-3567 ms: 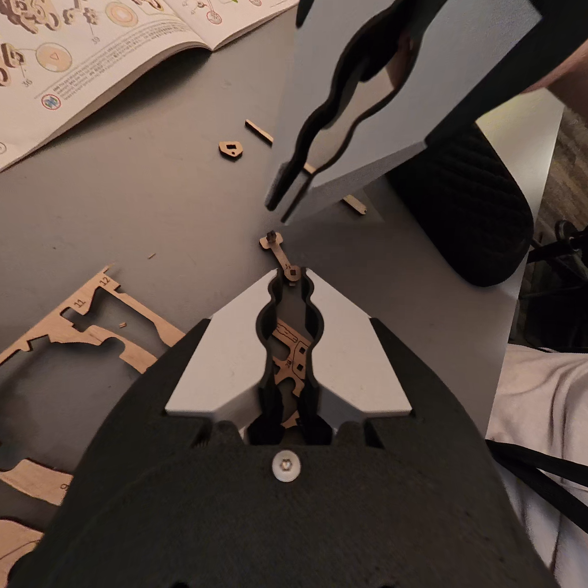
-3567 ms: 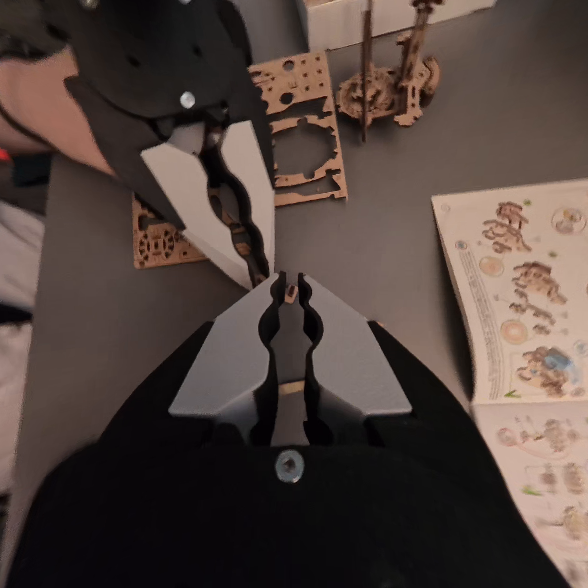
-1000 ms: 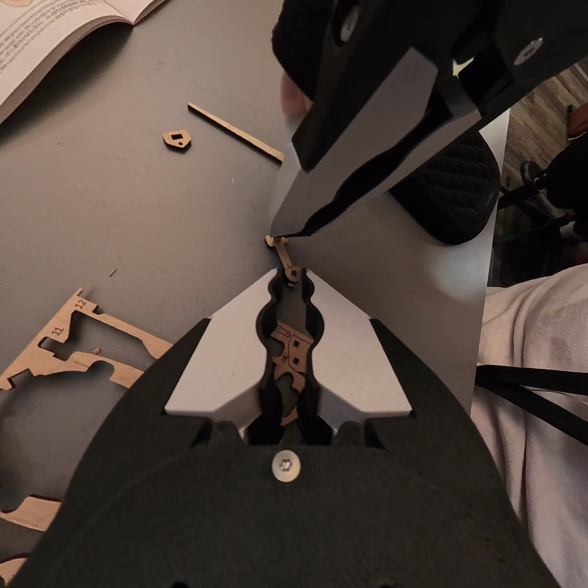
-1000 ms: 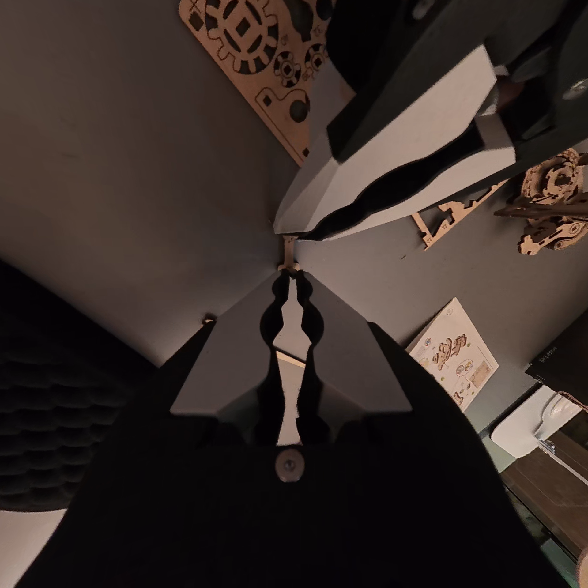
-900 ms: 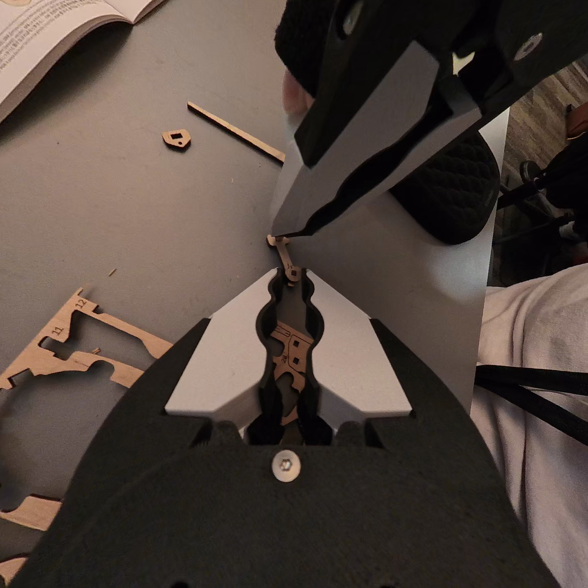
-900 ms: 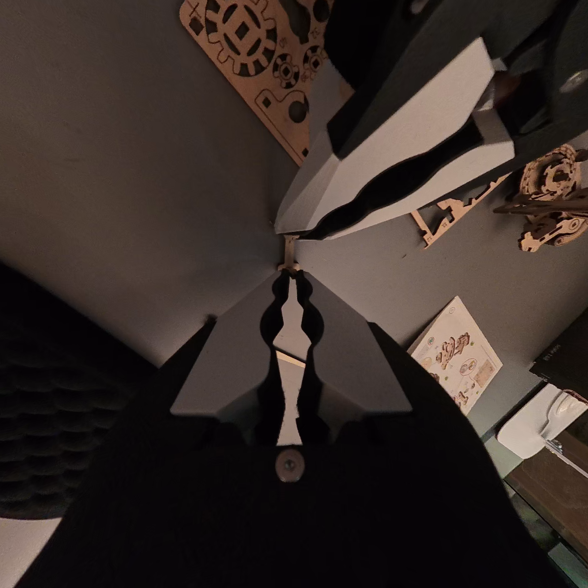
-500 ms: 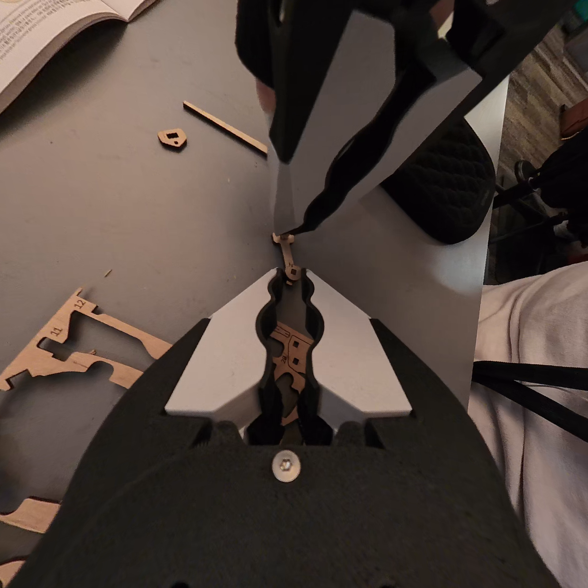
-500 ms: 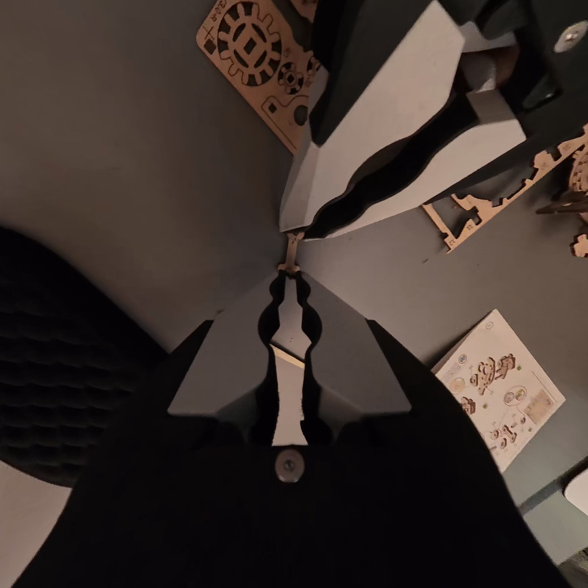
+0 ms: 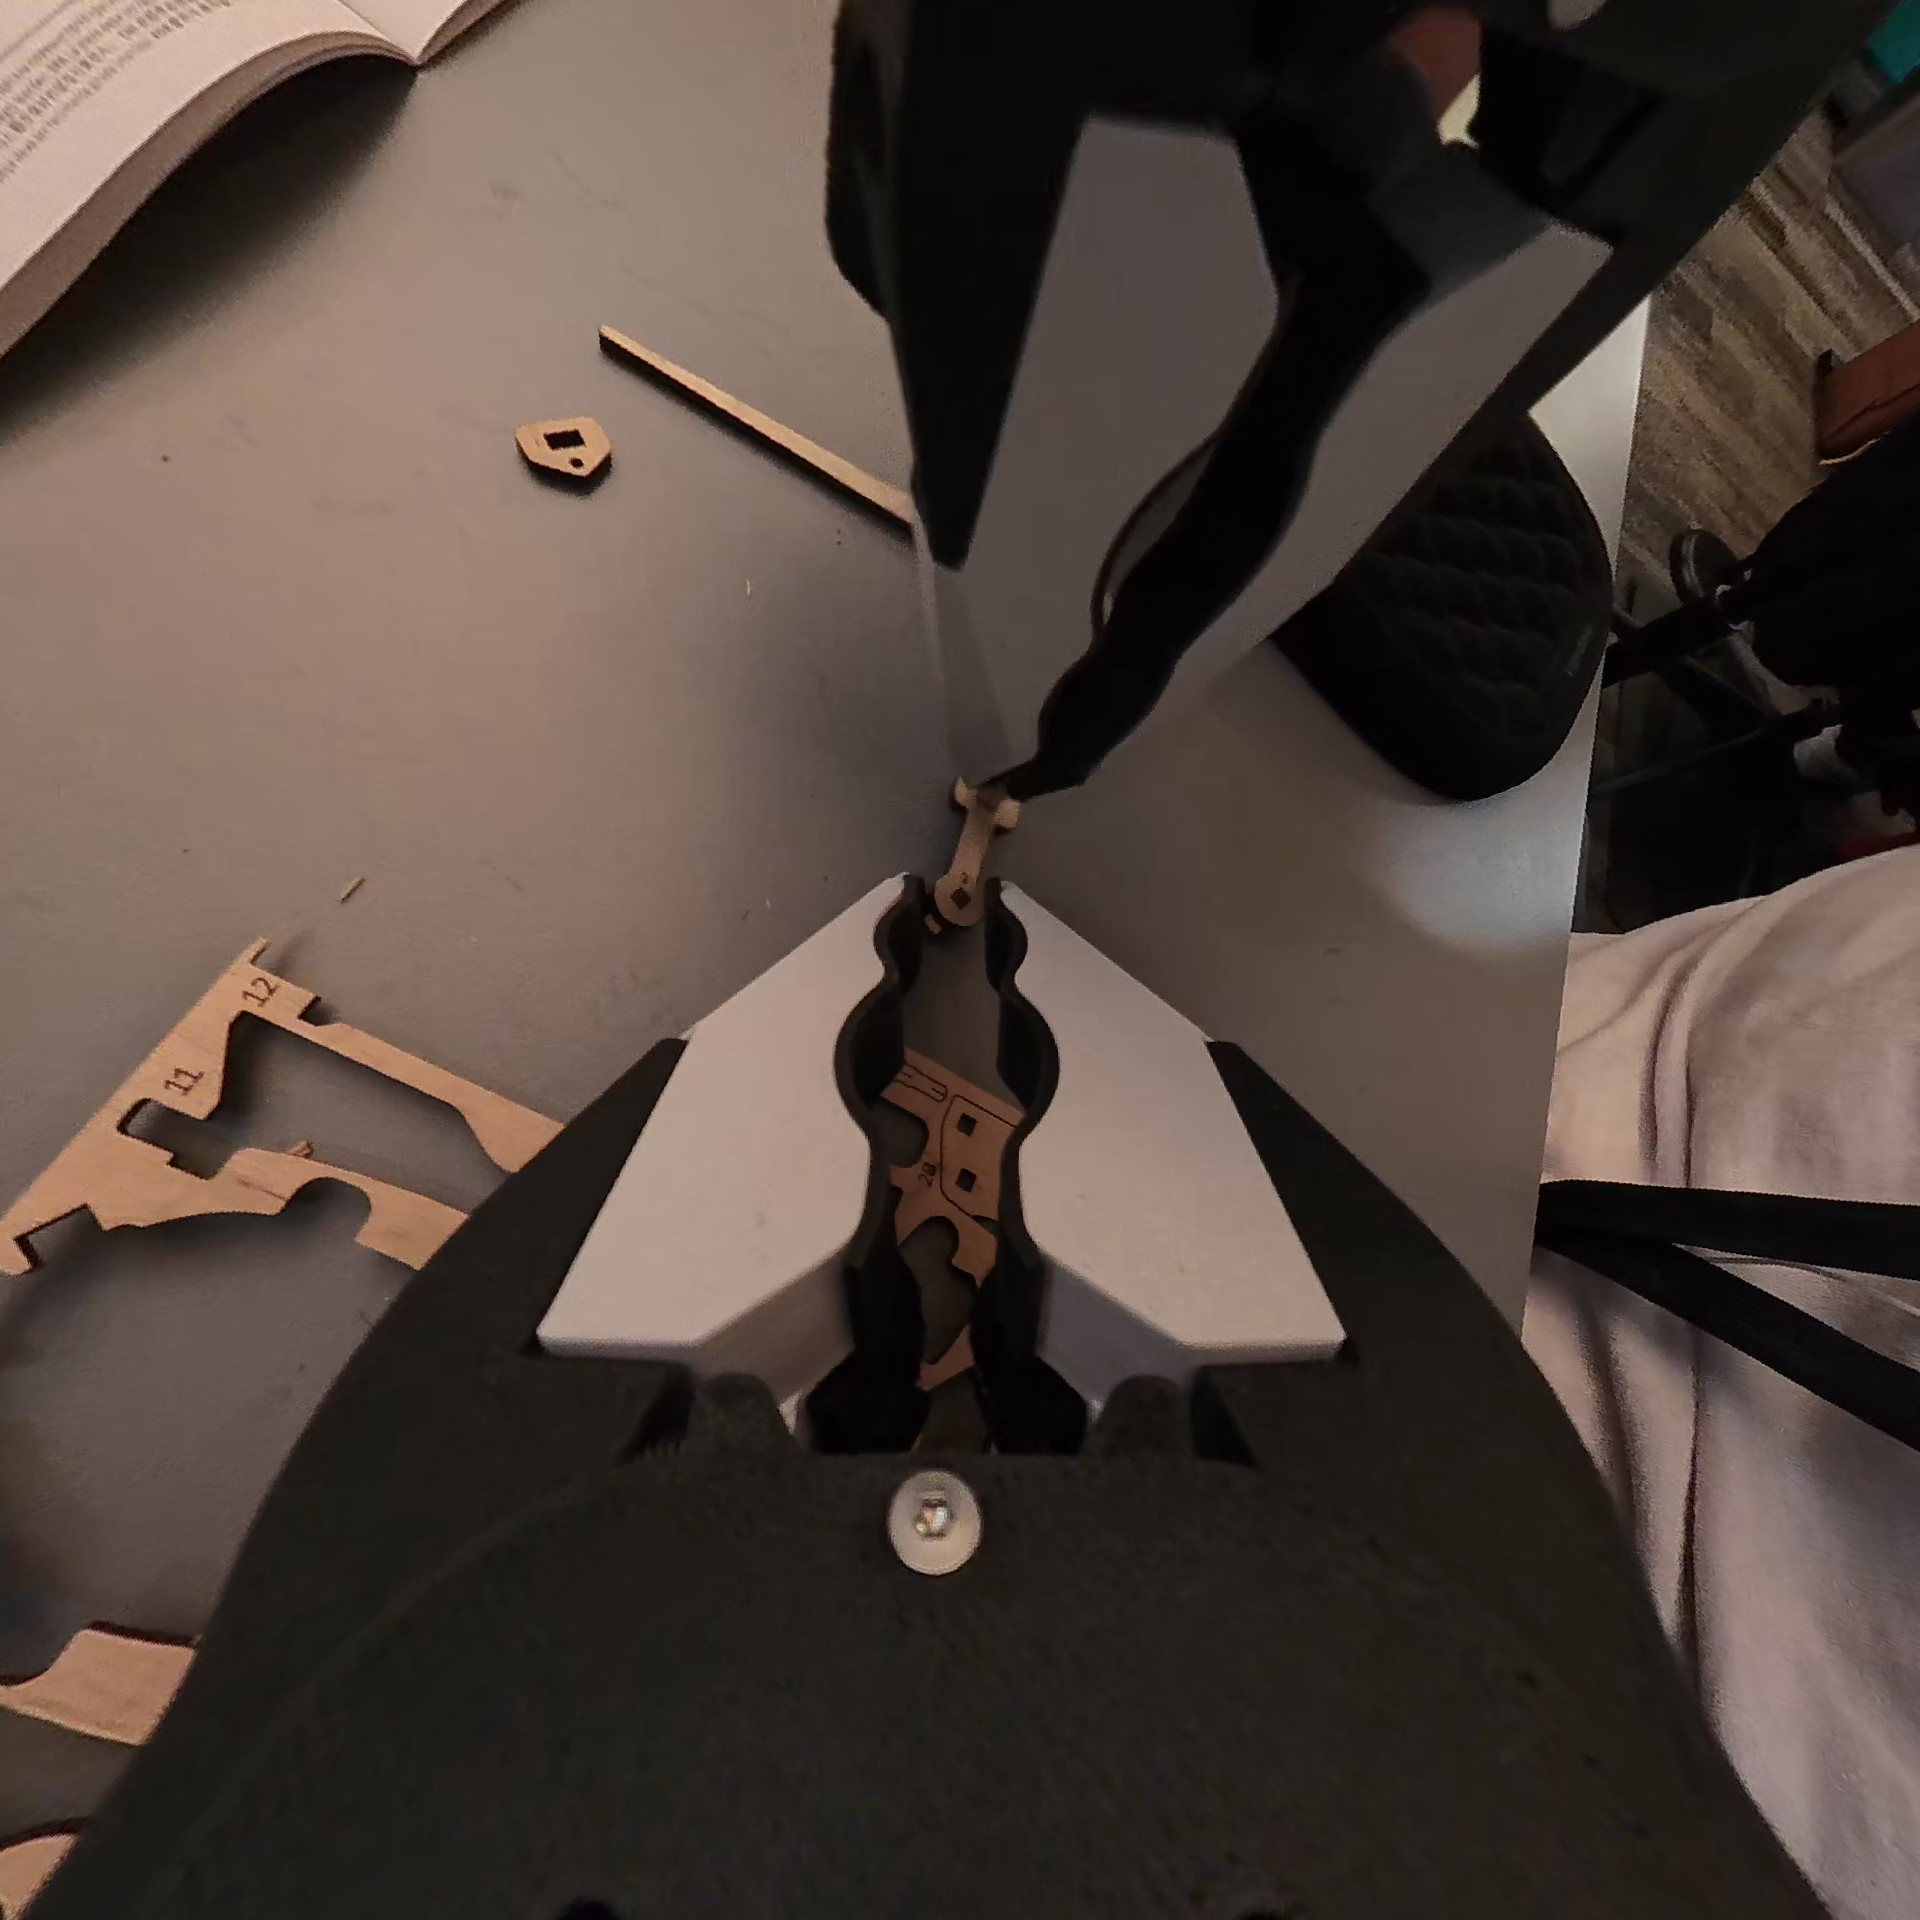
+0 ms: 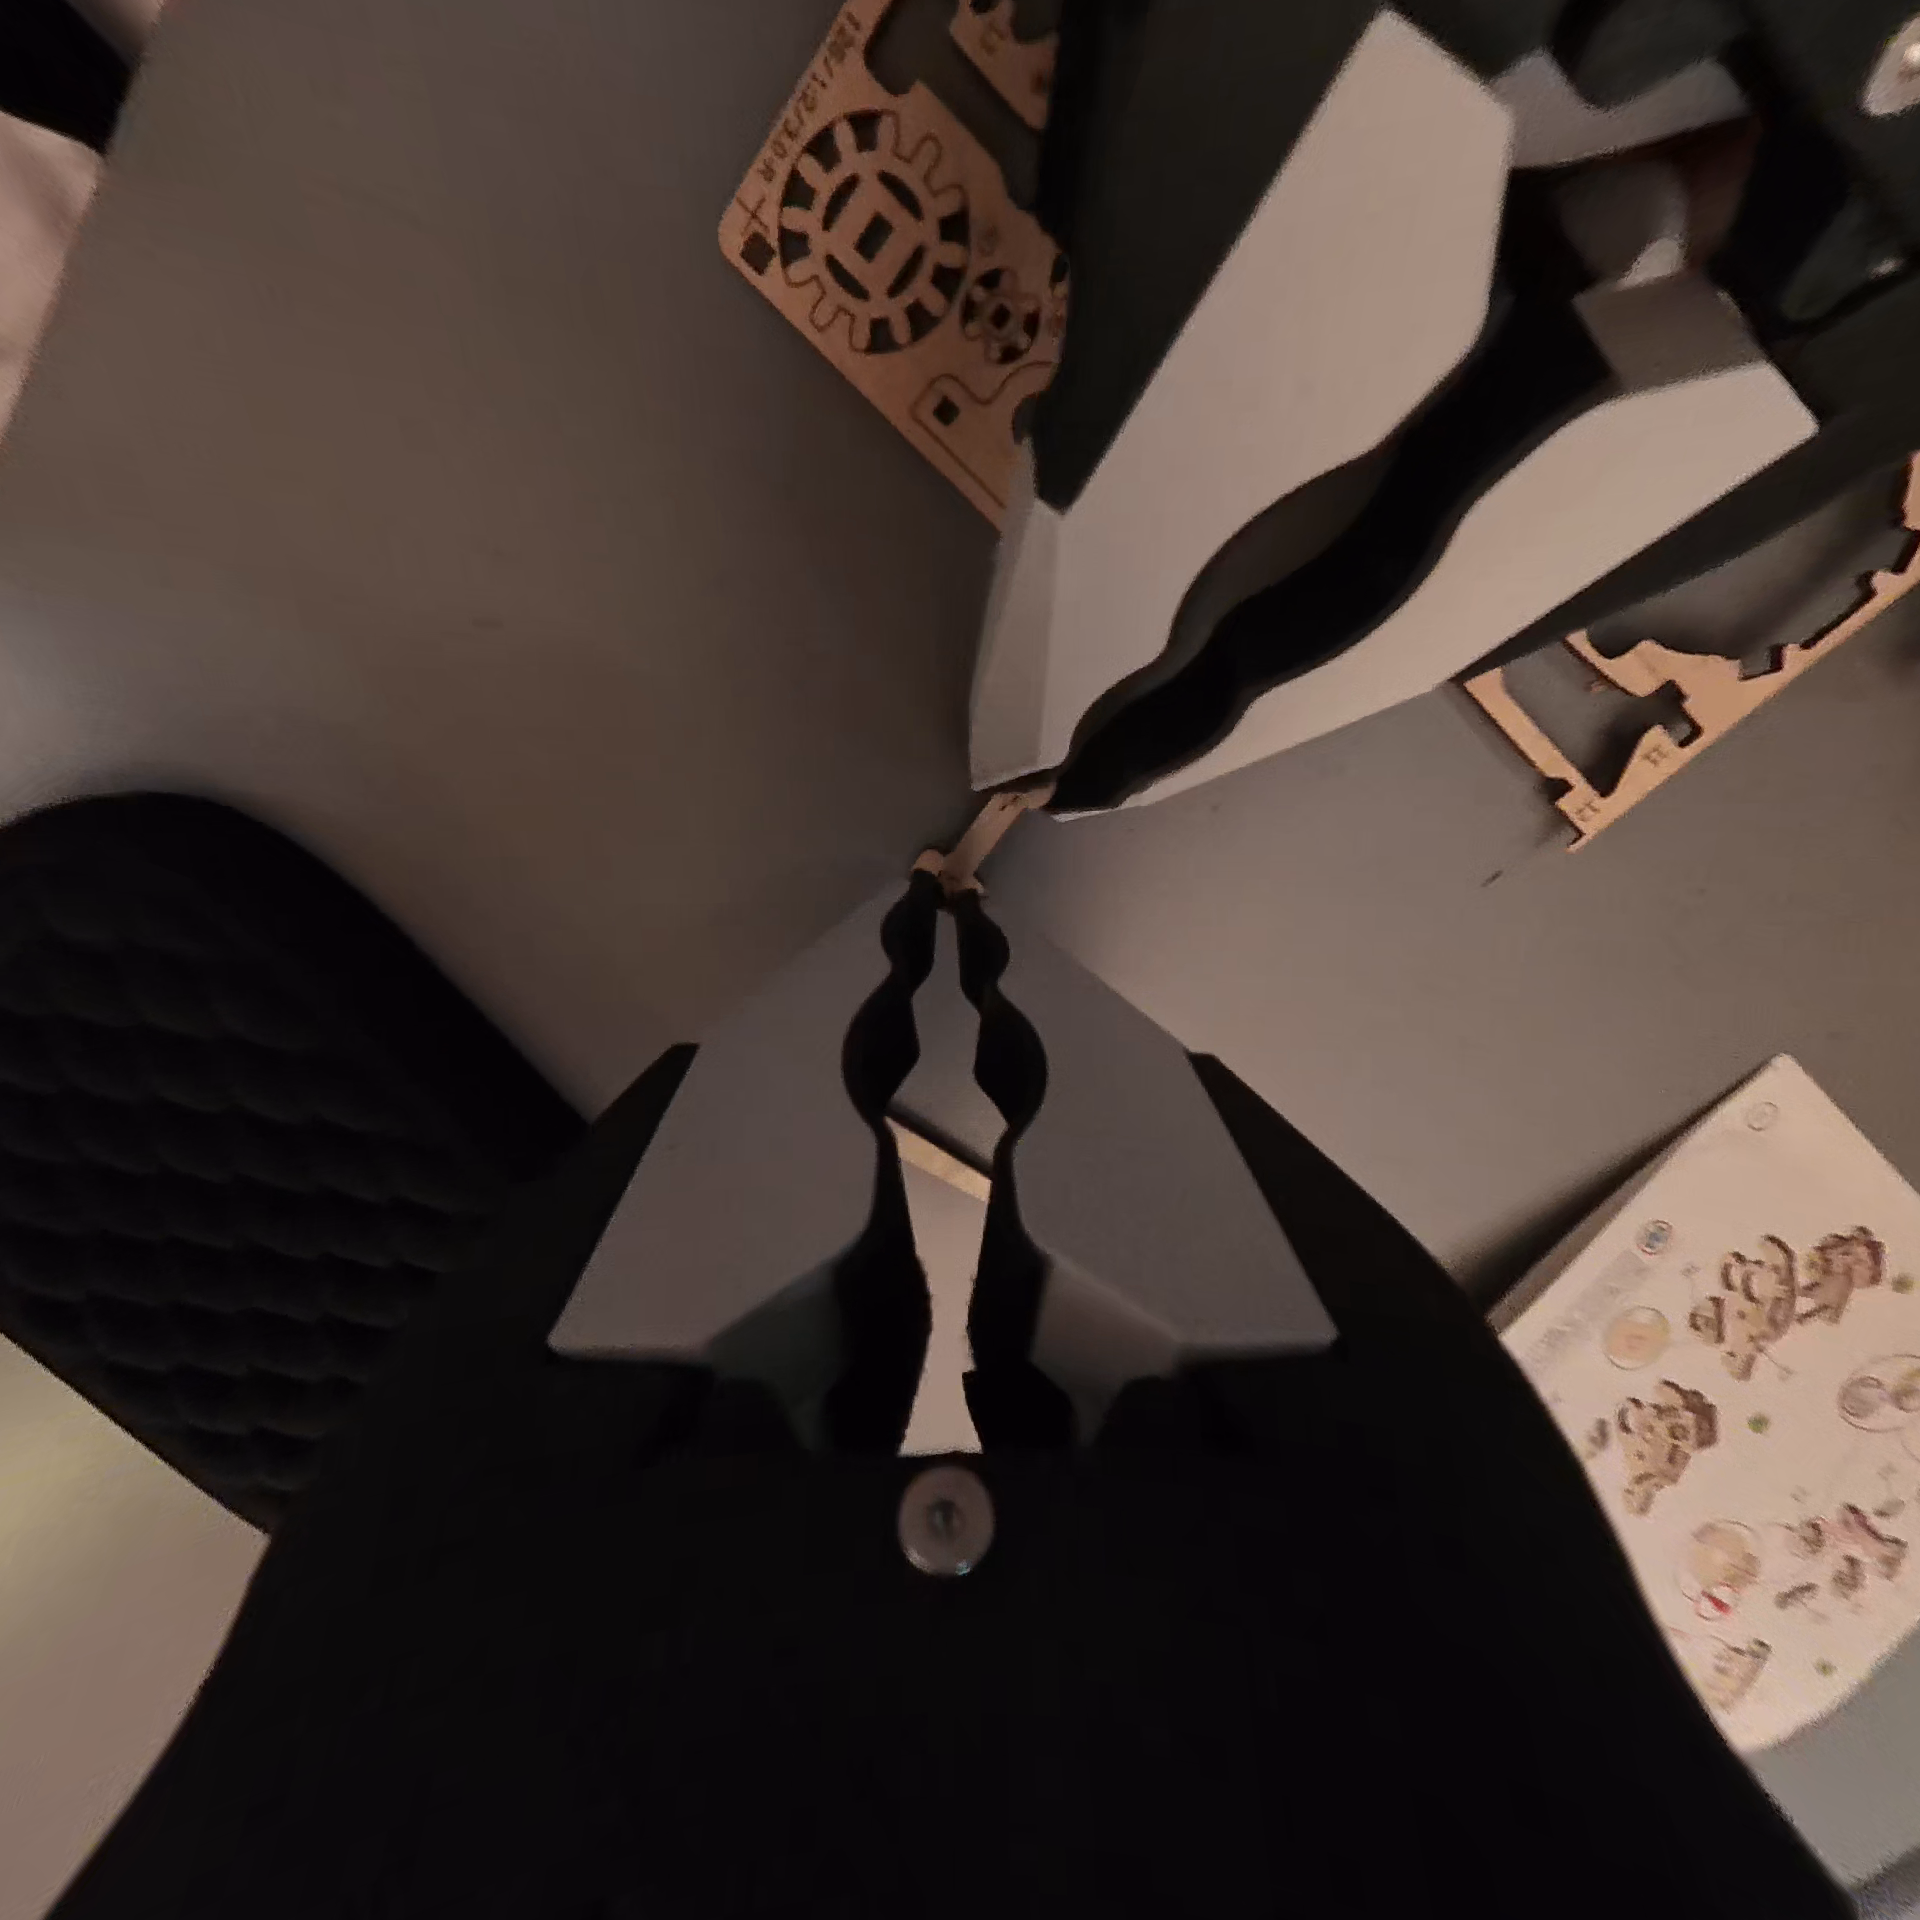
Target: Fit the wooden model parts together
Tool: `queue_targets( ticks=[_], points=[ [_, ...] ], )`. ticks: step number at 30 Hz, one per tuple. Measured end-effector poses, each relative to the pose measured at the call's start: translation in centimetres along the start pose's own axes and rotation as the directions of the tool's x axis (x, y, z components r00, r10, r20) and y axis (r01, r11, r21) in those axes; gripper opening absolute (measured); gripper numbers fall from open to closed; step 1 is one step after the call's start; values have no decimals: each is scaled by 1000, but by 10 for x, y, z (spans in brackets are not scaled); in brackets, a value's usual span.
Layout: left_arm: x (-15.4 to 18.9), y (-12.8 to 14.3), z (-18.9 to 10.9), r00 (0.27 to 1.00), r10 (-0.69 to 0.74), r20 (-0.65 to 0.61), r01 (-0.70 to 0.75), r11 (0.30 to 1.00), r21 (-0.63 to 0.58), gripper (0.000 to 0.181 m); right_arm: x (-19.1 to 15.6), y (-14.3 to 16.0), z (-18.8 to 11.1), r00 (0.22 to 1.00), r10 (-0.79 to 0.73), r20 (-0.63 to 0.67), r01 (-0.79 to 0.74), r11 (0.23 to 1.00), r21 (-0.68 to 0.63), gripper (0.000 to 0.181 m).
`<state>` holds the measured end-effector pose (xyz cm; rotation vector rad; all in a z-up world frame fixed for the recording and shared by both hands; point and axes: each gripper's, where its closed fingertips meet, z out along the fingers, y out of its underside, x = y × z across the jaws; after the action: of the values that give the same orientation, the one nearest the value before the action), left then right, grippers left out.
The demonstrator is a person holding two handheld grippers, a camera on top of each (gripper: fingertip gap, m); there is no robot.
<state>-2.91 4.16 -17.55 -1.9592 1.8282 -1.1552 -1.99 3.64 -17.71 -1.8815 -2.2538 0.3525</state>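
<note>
Two hand-held grippers meet tip to tip over the grey tabletop point(image 9: 436, 665), sharing one tiny wooden assembly. The left hand-held gripper point(image 9: 954, 906) is clamped on the rounded end of a small wooden link point(image 9: 975, 844), a thin laser-cut strip with a square hole near the held end. The right hand-held gripper point(image 10: 948, 891) is pinched on a little cross-piece point(image 9: 985, 798) at the link's far end, and from its own view the same link point(image 10: 987, 826) bridges the narrow gap between the two sets of tips. The whole thing hangs in the air above the tabletop.

By my reading, this is the seating step: the cross-piece looks pushed into or against the link's end, though the joint is too small to tell how deep it sits. The next move calls for a straight, gentle press along the peg's axis with the left side held steady; thin plywood like this would likely snap under any twist.

Around them lies pale, matte plywood with dark scorched edges: an emptied part frame point(image 9: 260, 1132) with numbered notches, a loose teardrop-shaped piece point(image 9: 563, 449) with a square hole, a slim wooden stick point(image 9: 748, 416), and a gear sheet point(image 10: 883, 260). An open instruction booklet point(image 9: 156, 114) and a black quilted pad point(image 9: 1455, 623) sit at the edges.
</note>
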Motion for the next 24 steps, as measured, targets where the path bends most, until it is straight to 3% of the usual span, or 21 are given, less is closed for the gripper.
queue_targets(
  ticks=[2, 10, 16, 18, 24],
  points=[
    [0, 0, 0, 1000, 7, 7, -7, 1000, -1, 9, 0, 1, 0, 998, -50, -46, 48, 998, -44, 3],
    [1, -1, 0, 1000, 15, 13, -15, 1000, 0, 10, 0, 3, 0, 990, -3, -141, -16, 991, -134, 3],
    [7, -1, 1, 998, 52, -19, -52, 999, -1, 22, 0, 2, -1, 989, 61, -135, -76, 991, -111, 3],
    [3, -1, 2, 996, 82, 23, -82, 997, -12, 10, 0, 2, -1, 987, 98, -130, -112, 988, -106, 3],
    [1, -1, 4, 973, 199, 115, -199, 980, -15, 10, 0, 3, -1, 982, 106, -154, -133, 976, -172, 3]
  ],
)
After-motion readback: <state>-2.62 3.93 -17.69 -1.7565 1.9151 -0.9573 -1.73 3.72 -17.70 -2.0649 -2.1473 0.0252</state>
